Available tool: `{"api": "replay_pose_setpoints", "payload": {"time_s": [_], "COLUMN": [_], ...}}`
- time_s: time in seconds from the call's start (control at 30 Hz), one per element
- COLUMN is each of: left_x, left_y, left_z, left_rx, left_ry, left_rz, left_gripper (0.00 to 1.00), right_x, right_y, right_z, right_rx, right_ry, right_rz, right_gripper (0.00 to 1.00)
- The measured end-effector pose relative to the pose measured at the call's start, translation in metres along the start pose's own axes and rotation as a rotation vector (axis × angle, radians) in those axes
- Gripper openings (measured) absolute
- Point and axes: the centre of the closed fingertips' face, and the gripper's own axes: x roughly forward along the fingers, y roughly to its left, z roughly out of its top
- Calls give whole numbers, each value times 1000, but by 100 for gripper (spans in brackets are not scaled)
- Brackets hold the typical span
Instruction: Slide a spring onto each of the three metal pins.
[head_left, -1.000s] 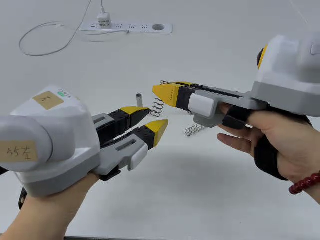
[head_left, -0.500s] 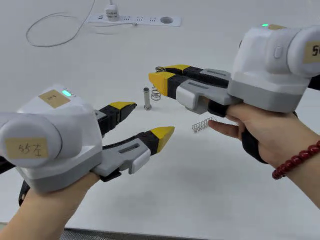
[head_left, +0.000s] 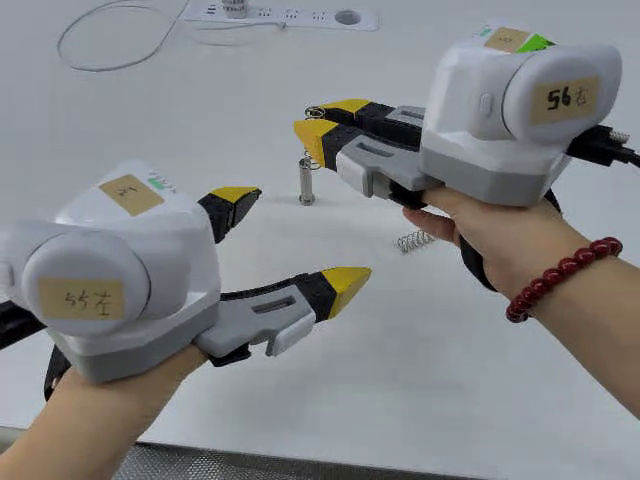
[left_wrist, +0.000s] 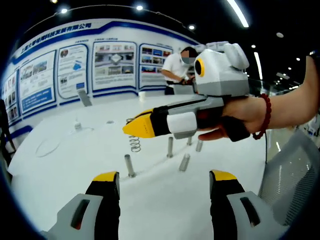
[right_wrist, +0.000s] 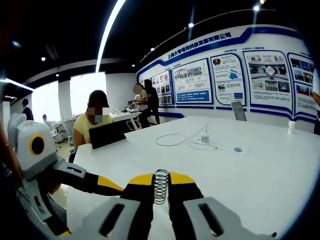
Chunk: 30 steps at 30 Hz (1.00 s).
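**Surface** (head_left: 420, 390): white, flat, matte. Items lying or standing directly on it:

- Metal pin (head_left: 306, 183): short, grey, upright, near the middle.
- Second pin (left_wrist: 170, 147): upright, seen beyond the first in the left gripper view.
- Loose spring (head_left: 414, 241): small, on its side, right of the first pin and apart from it.
- Power strip (head_left: 285, 15): white, lying flat at the far side, with a plug (head_left: 237, 8) seated in it.
- Cable (head_left: 100, 70): white, thin, laid in an open loop left of the strip.

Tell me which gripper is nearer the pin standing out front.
Right. The right gripper, shut on a spring, hovers close above the pin; the left gripper sits open, farther back.
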Motion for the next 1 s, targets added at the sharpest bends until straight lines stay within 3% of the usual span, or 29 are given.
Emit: {"api": "replay_pose_setpoints", "payload": {"time_s": [0.47,1.0], "left_x": [2,4], "left_y": [-2,-6], "left_z": [-7,-11], "left_rx": [-16,-20], "left_ry": [18,33], "left_rz": [-1,-25], "left_gripper": [95,97], "right_x": [19,23], "right_y": [-15,-14], "right_z": [-16,-21], "right_rx": [-6,-5], "right_ry": [16,16], "right_rz": [-45,-44], "right_gripper": [11,11]}}
